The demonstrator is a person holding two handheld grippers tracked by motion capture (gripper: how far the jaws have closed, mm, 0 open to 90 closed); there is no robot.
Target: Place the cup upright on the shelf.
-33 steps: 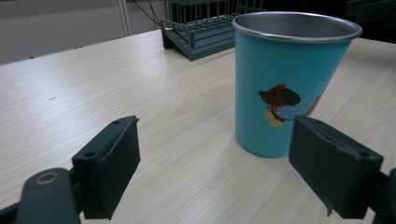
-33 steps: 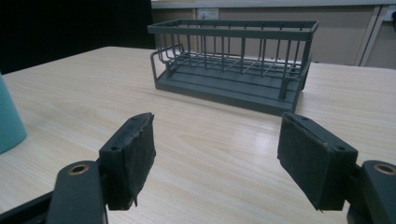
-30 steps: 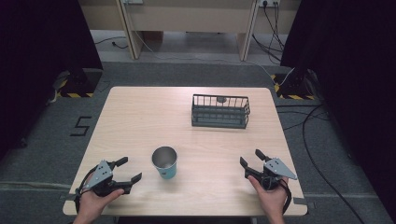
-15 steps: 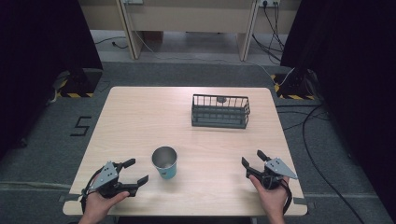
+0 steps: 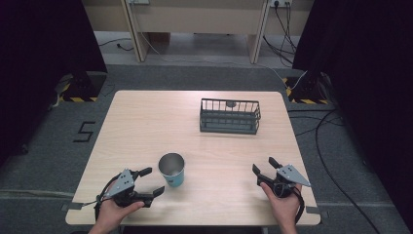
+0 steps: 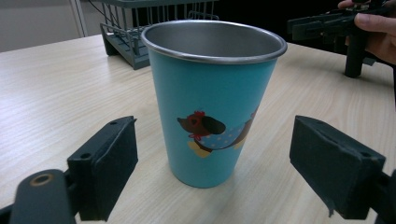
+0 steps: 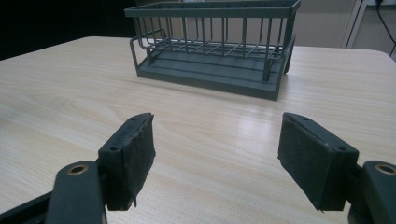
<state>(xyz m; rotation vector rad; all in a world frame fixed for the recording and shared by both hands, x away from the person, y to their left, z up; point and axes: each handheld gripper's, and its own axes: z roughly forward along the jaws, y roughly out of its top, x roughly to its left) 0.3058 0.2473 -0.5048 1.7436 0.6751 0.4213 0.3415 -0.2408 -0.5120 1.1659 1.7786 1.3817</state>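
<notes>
One cup (image 5: 172,169) stands on the desk (image 5: 146,126), turquoise with a steel rim, just ahead of the left claw (image 5: 150,181) and between its spread jaws in the left gripper view. One dark wire rack (image 5: 229,116) sits well ahead of the right claw (image 5: 263,165), which is open too. Two claws, one cup, one rack, one desk. Two hands hold the claws.

On the counter (image 5: 146,122), the cup (image 5: 172,169) stands near the front edge, between both grippers, with the rack (image 5: 229,116) behind it to the right.
</notes>
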